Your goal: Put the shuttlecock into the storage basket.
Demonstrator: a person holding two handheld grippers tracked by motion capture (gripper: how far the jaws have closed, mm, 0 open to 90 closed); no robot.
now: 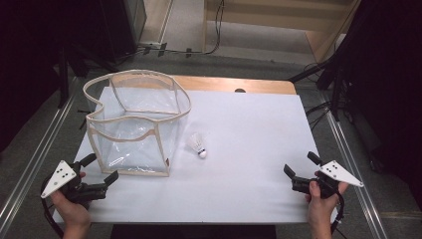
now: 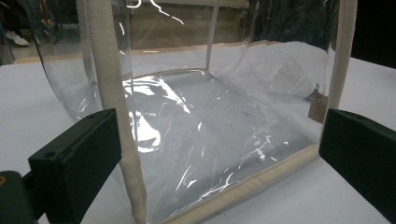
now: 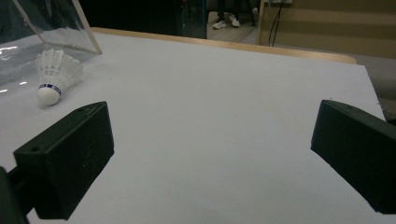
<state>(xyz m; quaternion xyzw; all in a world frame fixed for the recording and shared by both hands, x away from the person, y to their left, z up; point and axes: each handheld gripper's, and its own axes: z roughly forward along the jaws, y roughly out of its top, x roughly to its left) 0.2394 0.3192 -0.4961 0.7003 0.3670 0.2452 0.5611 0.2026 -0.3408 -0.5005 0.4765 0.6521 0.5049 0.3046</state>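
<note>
A clear plastic bag (image 1: 164, 113) with cream fabric trim stands open and empty on the left of the white table. A white shuttlecock (image 1: 198, 145) lies on its side just right of the bag, cork end toward me. My left gripper (image 1: 102, 168) is open at the bag's near left corner, a little apart from it. In the left gripper view the bag's trim (image 2: 112, 93) rises between the spread jaws of this gripper (image 2: 219, 140), and the shuttlecock (image 2: 294, 81) shows through the plastic. My right gripper (image 1: 300, 164) is open and empty near the table's front right; in its own view the shuttlecock (image 3: 53, 74) lies far left of the gripper (image 3: 212, 130).
A white sheet (image 1: 249, 129) covers the table, with a wooden edge (image 1: 239, 84) at the back. Metal rails (image 1: 348, 149) run along both sides. Dark stands and cables (image 1: 318, 109) sit beyond the table. A corner of the bag (image 3: 46, 23) shows in the right gripper view.
</note>
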